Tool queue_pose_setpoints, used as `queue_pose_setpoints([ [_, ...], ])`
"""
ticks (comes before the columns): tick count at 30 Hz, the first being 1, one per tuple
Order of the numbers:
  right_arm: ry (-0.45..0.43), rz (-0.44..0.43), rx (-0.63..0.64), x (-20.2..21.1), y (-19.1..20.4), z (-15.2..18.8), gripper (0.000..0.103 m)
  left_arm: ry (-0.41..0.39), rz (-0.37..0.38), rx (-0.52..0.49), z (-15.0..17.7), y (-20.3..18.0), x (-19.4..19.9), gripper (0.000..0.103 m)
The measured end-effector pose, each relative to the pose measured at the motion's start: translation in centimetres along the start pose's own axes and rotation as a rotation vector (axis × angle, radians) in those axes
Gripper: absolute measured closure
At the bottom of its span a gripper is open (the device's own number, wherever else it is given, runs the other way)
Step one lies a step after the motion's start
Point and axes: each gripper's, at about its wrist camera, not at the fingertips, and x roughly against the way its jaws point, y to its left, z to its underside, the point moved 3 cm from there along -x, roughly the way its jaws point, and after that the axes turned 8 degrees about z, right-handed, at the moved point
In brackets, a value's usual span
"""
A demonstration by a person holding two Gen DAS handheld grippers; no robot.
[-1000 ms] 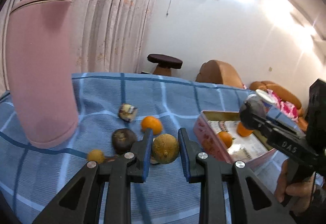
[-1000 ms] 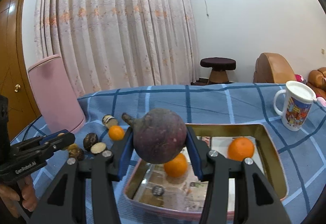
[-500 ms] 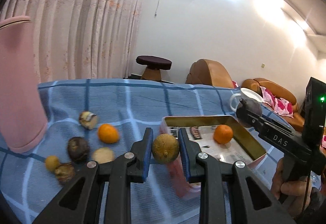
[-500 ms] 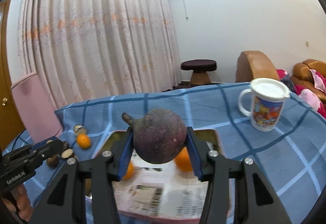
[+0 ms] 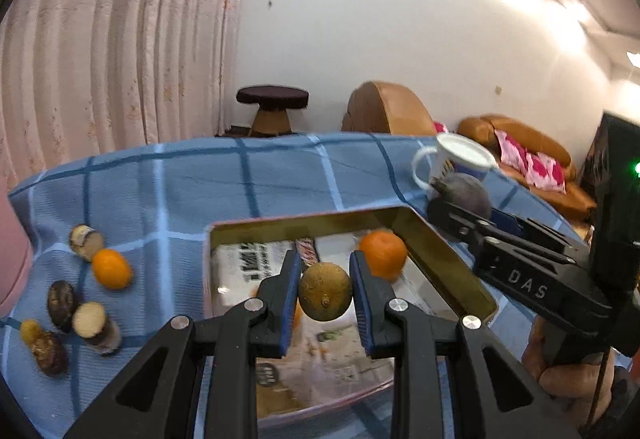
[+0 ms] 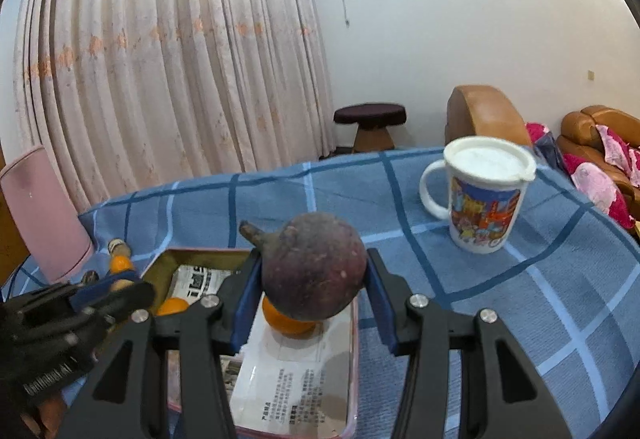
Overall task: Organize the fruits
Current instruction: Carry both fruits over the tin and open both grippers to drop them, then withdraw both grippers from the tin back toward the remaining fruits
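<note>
A brownish round fruit (image 5: pixel 325 291) and a dark purple mangosteen (image 6: pixel 314 266) hang above the newspaper-lined tin (image 5: pixel 440 259).

The scene is viewed from each wrist, close along the jaws and angled slightly down across the table (image 5: pixel 280 175). The tray (image 5: pixel 440 259) (image 6: pixel 192 255), the mug (image 5: pixel 456 163) (image 6: pixel 484 199) and the stool (image 5: pixel 272 107) (image 6: pixel 370 123) at 12 o'clock are shared by both views.

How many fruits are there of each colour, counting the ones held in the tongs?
Orange round fruits: 3
Dark purple round fruit with stalk: 1
Dark brown fruits: 2
Pale cut-faced pieces: 2
Yellow-brown round fruit: 1
Small yellow fruit: 1
Total: 10
</note>
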Motion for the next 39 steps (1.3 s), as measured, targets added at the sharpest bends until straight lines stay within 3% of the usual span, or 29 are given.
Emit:
queue_pose_setpoints([
  [12, 0.151, -0.032, 0.020, -1.3, 1.4, 2.4, 0.051, 0.118, -0.056, -0.072, 1.8, -1.2, -2.1, 0.076],
  [24, 0.165, -0.040, 0.047, -1.4, 2.1, 2.7, 0.048, 0.156, -0.097, -0.049, 2.0, -0.4, -2.6, 0.076],
  [27, 0.126, -0.041, 0.044, -0.8, 2.2, 2.5, 0.029, 0.155, -0.102, -0.050, 2.0, -0.4, -2.5, 0.075],
  [28, 0.111, -0.040, 0.046, -0.5, 2.3, 2.4, 0.021, 0.155, -0.106, -0.055, 2.0, -0.4, -2.5, 0.071],
  [30, 0.056, -0.039, 0.050, 0.4, 2.4, 2.0, 0.016, 0.149, -0.111, -0.067, 2.1, -0.7, -2.4, 0.058],
  [32, 0.004, -0.022, 0.054, 1.1, 2.5, 1.6, 0.008, 0.129, -0.140, -0.082, 2.0, -0.9, -2.0, 0.027],
  [39, -0.164, 0.056, -0.011, 3.1, 0.9, 0.3, 0.001, -0.022, -0.187, -0.041, 0.8, 0.1, 0.4, 0.025],
])
